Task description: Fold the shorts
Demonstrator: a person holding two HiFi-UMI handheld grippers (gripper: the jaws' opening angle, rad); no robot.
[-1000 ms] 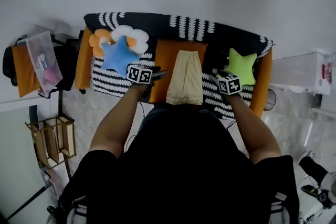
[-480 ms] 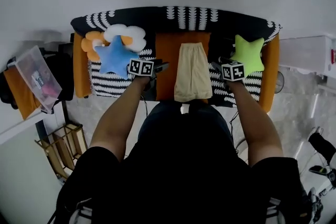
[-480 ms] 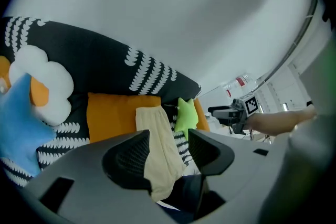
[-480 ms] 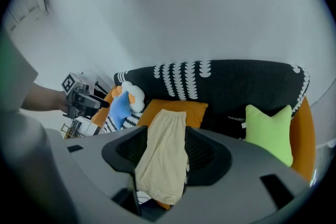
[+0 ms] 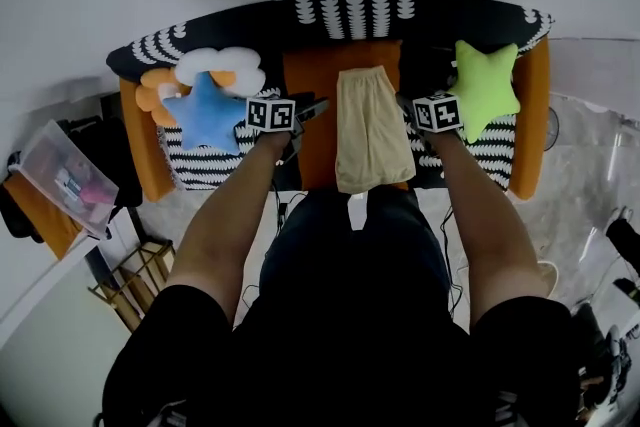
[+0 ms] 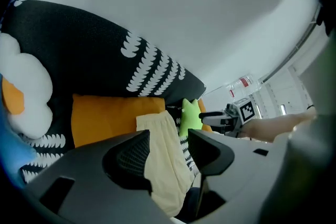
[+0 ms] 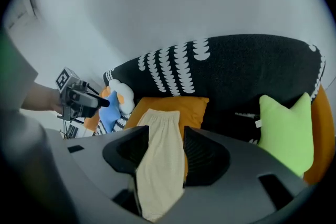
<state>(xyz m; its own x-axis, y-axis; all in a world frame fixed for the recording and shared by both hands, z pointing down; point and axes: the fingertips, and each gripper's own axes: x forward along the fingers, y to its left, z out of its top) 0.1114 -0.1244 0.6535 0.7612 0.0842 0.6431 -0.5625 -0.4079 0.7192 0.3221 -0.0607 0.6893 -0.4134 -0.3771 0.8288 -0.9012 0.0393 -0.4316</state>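
Note:
Pale yellow shorts (image 5: 372,130) lie folded lengthwise into a narrow strip on an orange cushion (image 5: 318,95), their lower end hanging over the sofa's front edge. My left gripper (image 5: 314,108) hovers open just left of the shorts, apart from them. To their right, my right gripper (image 5: 404,102) is open too; its jaws have just been closing a little, with nothing between them. In the left gripper view the shorts (image 6: 165,165) show beyond the gap of the left gripper (image 6: 169,148). The right gripper view shows the shorts (image 7: 160,160) beyond the right gripper (image 7: 167,150).
The black sofa (image 5: 350,15) with white print has orange arms. A blue star pillow (image 5: 205,110) and a white cloud pillow (image 5: 220,70) lie left, a green star pillow (image 5: 487,87) right. A wooden rack (image 5: 140,280) stands on the floor at the left.
Both grippers have come down and forward over the sofa, ending closer to the sides of the shorts. The shorts have not moved.

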